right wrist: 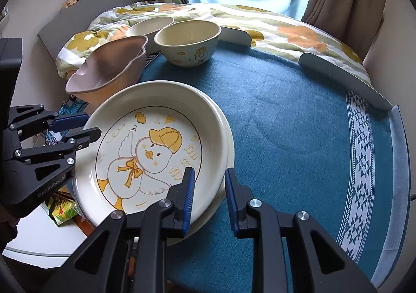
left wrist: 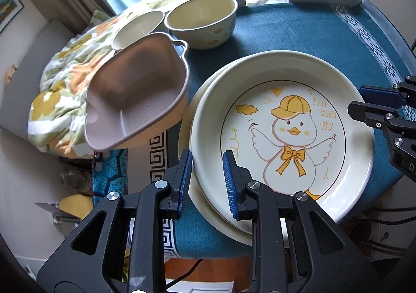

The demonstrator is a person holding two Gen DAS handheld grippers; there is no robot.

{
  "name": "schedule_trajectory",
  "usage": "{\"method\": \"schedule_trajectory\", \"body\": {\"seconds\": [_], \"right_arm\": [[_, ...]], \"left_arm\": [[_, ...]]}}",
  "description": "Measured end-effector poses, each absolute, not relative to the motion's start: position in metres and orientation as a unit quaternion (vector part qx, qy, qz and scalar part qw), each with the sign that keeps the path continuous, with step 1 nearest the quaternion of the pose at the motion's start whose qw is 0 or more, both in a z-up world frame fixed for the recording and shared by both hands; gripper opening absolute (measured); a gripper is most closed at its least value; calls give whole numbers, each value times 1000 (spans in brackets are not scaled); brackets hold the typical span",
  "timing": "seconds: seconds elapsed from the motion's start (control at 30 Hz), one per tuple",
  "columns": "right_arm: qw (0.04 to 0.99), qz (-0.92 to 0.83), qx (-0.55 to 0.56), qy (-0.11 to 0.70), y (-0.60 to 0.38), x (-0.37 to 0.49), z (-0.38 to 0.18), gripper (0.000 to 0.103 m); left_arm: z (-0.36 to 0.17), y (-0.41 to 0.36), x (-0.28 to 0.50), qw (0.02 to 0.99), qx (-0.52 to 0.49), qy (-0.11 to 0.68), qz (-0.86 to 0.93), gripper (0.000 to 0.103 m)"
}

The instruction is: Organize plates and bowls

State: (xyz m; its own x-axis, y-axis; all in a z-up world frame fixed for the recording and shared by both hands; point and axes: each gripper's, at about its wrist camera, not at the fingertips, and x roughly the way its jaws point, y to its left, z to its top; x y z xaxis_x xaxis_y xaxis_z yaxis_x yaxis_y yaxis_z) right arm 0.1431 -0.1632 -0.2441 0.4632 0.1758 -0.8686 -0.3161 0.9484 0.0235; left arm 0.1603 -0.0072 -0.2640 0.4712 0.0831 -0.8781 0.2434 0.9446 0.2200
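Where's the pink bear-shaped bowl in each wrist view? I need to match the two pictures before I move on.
Left wrist: the pink bear-shaped bowl sits left of centre, tilted, just left of the duck plate.
Right wrist: the same bowl is upper left, behind the duck plate.
Shared landmark: the cream bowl with the duck print, right beside the pink bowl's far end in both views.
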Motion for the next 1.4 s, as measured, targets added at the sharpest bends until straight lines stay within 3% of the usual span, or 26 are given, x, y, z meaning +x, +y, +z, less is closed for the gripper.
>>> {"method": "schedule_trajectory", "body": {"seconds": [0.27, 0.3, 0.33, 0.37, 0.4, 0.5, 0.7, 1.07, 1.17, 1.27, 1.4], "right_arm": [[862, 160, -40, 479, -172, 145, -214, 22], [865, 162, -41, 474, -173, 146, -206, 29], [868, 165, -43, 466, -174, 147, -198, 54], [874, 169, -43, 454, -175, 148, -189, 69], [880, 176, -40, 440, -177, 148, -180, 91], [899, 202, -21, 389, -181, 147, -154, 94], [886, 228, -37, 403, -154, 173, -134, 94], [842, 250, 10, 478, -87, 227, -173, 94], [834, 245, 9, 494, -70, 240, -189, 93], [827, 240, 13, 509, -56, 252, -205, 90], [813, 231, 14, 534, -39, 264, -228, 72]], "left_arm": [[-218, 1, 157, 867, 125, 482, -25, 23], [-207, 5, 155, 873, 117, 473, -19, 32], [-196, 9, 154, 880, 107, 462, -13, 63], [-185, 15, 152, 889, 95, 448, -6, 85], [-172, 20, 148, 901, 83, 425, 5, 102], [-146, 34, 142, 916, 65, 396, 21, 103], [-137, 80, 149, 902, 6, 429, 46, 103], [-197, 160, 185, 856, -126, 502, -29, 100], [-220, 171, 204, 833, -165, 524, -61, 91], [-244, 178, 223, 812, -180, 549, -83, 75], [-268, 182, 243, 792, -183, 574, -100, 54]]}}
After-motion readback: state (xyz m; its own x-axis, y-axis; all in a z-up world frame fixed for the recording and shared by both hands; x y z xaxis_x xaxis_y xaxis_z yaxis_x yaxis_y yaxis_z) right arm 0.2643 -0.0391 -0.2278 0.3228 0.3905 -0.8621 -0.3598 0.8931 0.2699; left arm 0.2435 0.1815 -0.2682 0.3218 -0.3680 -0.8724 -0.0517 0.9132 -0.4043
